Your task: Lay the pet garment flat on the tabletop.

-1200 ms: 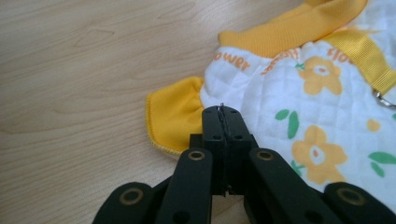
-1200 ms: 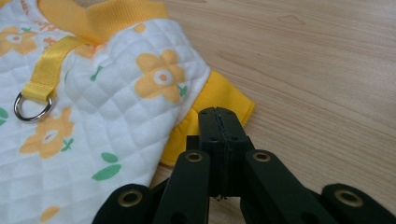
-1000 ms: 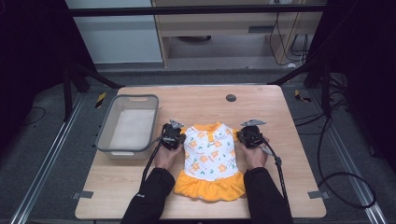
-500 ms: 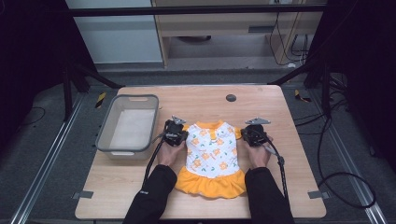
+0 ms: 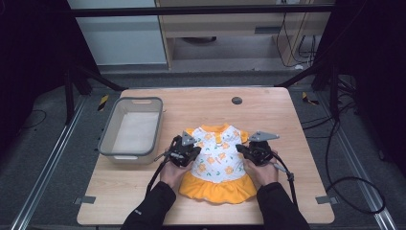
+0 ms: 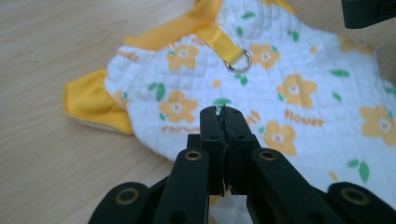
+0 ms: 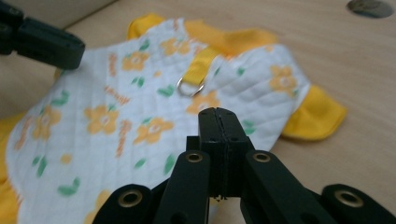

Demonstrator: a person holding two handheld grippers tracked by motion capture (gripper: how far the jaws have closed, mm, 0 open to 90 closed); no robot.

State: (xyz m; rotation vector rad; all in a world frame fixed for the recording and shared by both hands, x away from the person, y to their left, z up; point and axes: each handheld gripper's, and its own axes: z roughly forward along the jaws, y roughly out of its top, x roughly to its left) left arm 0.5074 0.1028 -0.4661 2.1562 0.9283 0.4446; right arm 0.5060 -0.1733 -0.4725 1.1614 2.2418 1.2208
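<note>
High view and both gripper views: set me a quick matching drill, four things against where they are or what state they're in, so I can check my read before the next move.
Things:
1. Flower-print dress
2. Grey bin
3. Metal ring
4. Left claw

Places or states:
A. on a yellow strap at the neckline
B. shut, at the dress's edge
C. spread flat between the two hands
D. on the table's left part, beside the dress

Pairs: 1-C, 2-D, 3-A, 4-B

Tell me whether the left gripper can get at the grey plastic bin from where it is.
Probably yes. The left gripper sits just right of the grey plastic bin, with only bare wooden table between them.
</note>
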